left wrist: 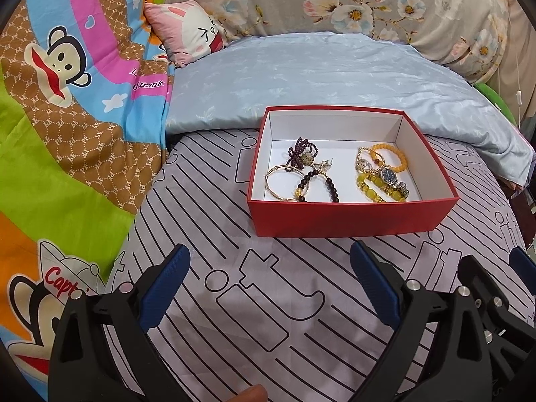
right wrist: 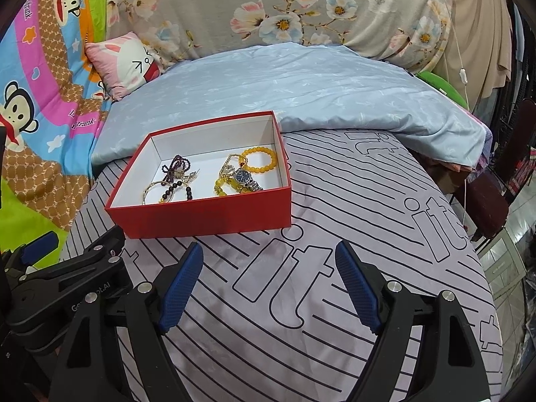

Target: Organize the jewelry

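A red open box (left wrist: 348, 217) with a white inside sits on the striped bedsheet; it also shows in the right wrist view (right wrist: 207, 216). Inside lie dark bead bracelets (left wrist: 321, 181), a gold bangle (left wrist: 278, 181), yellow bead bracelets (left wrist: 395, 159) and a blue-faced watch (left wrist: 388, 175); the watch shows in the right wrist view too (right wrist: 242, 176). My left gripper (left wrist: 269, 264) is open and empty, just in front of the box. My right gripper (right wrist: 269, 263) is open and empty, in front of the box and to its right.
A light blue quilt (left wrist: 301, 77) lies folded behind the box. A cartoon monkey blanket (left wrist: 67, 117) covers the left side, with a pink pillow (left wrist: 187, 33) behind. The bed's right edge drops off near dark furniture (right wrist: 495, 197). The right gripper's body (left wrist: 495, 301) is at the left wrist view's right.
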`<state>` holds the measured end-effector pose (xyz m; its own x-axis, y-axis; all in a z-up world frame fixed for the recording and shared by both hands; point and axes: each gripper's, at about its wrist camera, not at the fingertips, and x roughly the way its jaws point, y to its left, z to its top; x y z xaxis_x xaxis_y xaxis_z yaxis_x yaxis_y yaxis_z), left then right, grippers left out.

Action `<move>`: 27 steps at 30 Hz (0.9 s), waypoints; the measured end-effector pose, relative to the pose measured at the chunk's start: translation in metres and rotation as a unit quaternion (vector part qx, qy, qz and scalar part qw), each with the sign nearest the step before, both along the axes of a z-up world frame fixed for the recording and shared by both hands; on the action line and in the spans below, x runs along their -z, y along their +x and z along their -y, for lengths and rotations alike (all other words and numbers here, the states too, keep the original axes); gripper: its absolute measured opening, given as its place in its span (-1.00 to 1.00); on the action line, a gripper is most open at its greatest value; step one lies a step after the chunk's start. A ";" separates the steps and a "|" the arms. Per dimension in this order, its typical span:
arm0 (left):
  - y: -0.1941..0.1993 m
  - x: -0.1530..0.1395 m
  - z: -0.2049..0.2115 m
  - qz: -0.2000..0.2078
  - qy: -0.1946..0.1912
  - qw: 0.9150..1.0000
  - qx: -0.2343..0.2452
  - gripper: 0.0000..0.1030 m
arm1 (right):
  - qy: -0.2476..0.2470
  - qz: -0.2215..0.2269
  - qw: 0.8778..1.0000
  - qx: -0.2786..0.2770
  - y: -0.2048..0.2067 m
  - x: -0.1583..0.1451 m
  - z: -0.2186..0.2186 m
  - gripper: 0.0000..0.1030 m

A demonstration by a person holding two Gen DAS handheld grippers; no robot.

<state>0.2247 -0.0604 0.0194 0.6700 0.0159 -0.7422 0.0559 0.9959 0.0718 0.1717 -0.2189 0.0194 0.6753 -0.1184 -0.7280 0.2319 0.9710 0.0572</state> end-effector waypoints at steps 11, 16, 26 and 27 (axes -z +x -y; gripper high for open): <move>0.004 -0.002 0.000 0.001 -0.003 1.000 -0.003 0.82 | 0.000 0.001 1.000 -0.001 0.001 -0.001 0.000 0.54; 0.009 0.000 -0.001 -0.003 -0.002 1.000 -0.005 0.82 | 0.003 -0.002 1.000 -0.002 0.008 -0.002 0.002 0.54; 0.011 0.000 -0.002 -0.003 -0.003 1.000 -0.005 0.83 | 0.007 -0.002 1.000 -0.001 0.011 -0.001 0.002 0.54; 0.012 0.000 -0.002 -0.003 -0.003 1.000 -0.005 0.83 | 0.006 -0.002 1.000 0.000 0.011 -0.001 0.002 0.54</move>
<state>0.2362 -0.0586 0.0195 0.6651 0.0176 -0.7465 0.0465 0.9968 0.0650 0.1825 -0.2207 0.0205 0.6725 -0.1087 -0.7320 0.2319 0.9703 0.0689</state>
